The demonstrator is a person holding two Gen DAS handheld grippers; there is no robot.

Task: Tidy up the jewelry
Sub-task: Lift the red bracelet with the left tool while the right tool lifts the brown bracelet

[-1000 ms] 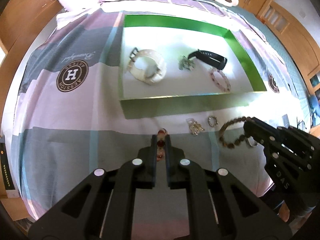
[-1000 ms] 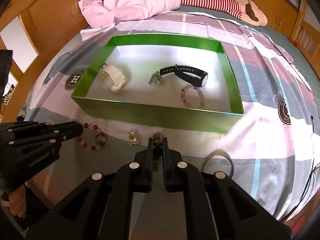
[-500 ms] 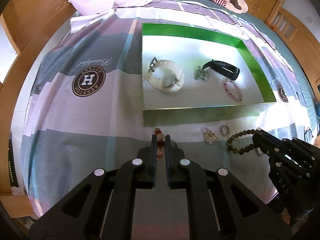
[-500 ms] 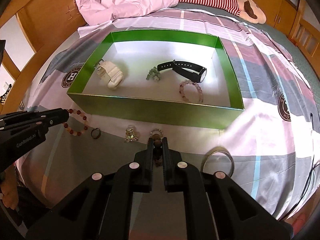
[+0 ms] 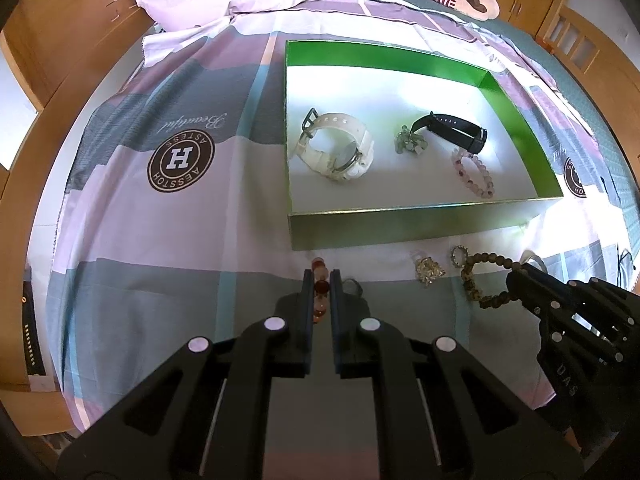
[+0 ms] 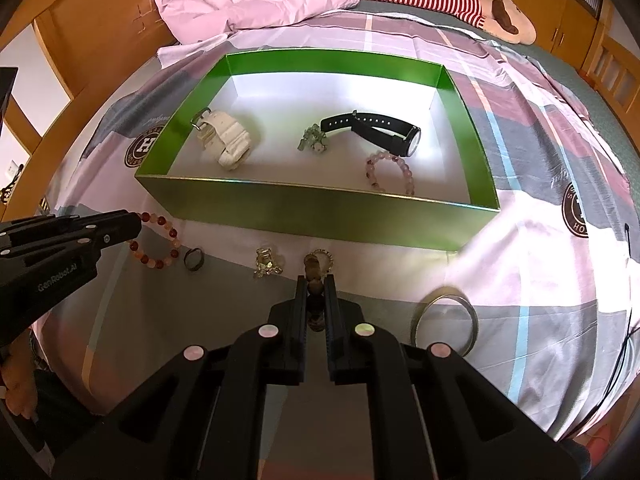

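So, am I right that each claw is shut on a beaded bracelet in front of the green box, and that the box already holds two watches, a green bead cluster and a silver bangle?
Not quite: the fourth item in the green box is a pink beaded bracelet, as the right wrist view shows. The silver bangle lies on the bedspread outside the box. The rest holds.

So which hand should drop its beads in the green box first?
Probably the left gripper: its red bead bracelet sits nearer the green box wall than the right gripper with its brown bead bracelet.
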